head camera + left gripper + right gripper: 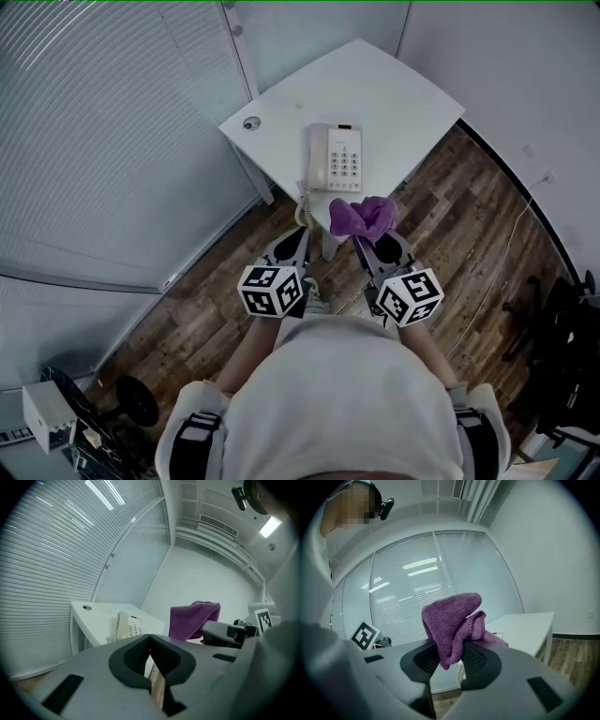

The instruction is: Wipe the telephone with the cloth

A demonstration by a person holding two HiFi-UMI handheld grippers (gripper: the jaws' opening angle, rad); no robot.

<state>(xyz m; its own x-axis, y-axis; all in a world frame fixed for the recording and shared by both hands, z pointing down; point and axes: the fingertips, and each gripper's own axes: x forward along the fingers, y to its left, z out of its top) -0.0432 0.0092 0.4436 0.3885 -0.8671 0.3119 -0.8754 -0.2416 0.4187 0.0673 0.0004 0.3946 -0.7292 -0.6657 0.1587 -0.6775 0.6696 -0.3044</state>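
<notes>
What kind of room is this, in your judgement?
Probably an office: a white desk with a telephone on it, slatted blinds along the wall, and a wood-pattern floor.

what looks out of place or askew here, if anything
Nothing looks damaged or spilled. The telephone rests flat on the table, handset in its cradle. Only its coiled cord hangs over the table's near edge. The purple cloth is bunched in the right gripper.

Right gripper [373,239] grips purple cloth [363,217] at white desk [394,94] near edge, telephone [335,157] at cloth's 11 o'clock, left gripper [301,230] at 9.
</notes>
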